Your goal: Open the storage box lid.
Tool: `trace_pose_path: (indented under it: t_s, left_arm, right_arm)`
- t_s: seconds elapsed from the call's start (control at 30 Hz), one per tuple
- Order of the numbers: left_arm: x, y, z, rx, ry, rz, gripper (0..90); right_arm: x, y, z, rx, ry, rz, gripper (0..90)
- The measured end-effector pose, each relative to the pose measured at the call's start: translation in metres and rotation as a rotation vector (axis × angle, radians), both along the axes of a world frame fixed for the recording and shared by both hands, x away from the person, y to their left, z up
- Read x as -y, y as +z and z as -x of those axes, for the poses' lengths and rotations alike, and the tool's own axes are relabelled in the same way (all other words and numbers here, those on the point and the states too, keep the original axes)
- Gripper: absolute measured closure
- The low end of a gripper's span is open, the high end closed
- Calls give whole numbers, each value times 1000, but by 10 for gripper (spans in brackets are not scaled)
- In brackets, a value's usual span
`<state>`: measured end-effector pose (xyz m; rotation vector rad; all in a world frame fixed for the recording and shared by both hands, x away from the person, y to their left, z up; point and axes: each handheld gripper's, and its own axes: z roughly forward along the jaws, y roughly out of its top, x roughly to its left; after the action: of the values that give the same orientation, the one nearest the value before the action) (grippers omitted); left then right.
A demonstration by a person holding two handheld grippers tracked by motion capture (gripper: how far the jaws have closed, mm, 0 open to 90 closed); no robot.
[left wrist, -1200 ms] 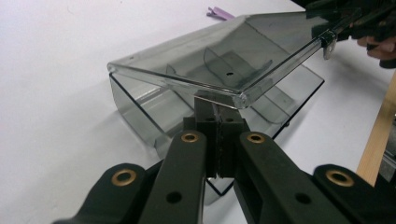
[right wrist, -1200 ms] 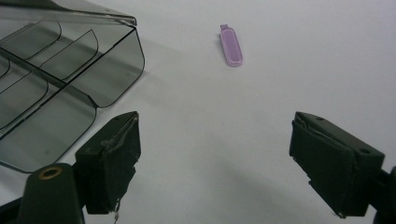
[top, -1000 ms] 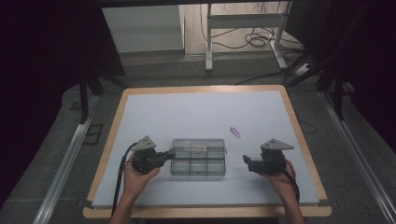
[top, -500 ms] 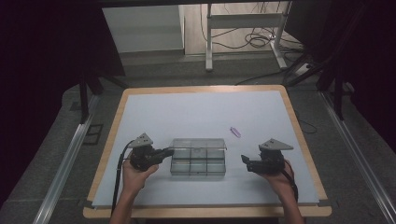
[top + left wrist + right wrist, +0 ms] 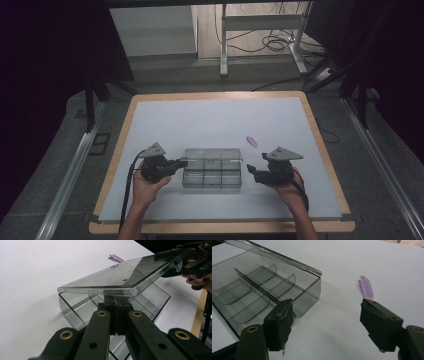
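Clip (image 5: 251, 141) (purple) lies beyond clear box (image 5: 212, 167).

The high view looks forward and down from above the person's side, taking in the whole worktop (image 5: 215, 120). The left claw (image 5: 117, 315) camera sits close, facing right along the clear box (image 5: 112, 282). The right claw (image 5: 329, 322) camera looks low across the worktop. All three share the box and the purple clip (image 5: 367, 287).
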<state>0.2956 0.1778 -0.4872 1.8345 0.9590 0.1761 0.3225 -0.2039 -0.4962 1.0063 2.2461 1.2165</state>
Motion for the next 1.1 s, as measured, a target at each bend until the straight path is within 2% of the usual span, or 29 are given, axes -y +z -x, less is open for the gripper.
trace_pose_path:
  t_s: [0.37, 0.63, 0.8, 0.87, 1.1]
  left_arm:
    - [0, 0, 0, -1, -1, 1, 900]
    - [-2, 1, 0, 3, 0, 5, 900]
    - [-1, 1, 0, 3, 1, 4, 899]
    - [-1, 1, 0, 2, 0, 4, 899]
    - [0, 1, 0, 0, 0, 7, 897]
  right_arm:
    - [-26, 14, -6, 59, 97, -10, 350]
    - [-35, 16, -8, 64, 136, -13, 385]
    - [-41, 20, -10, 94, 154, -11, 412]
    - [-42, 21, -10, 90, 156, -14, 420]
    - [-49, 23, -12, 113, 203, -9, 496]
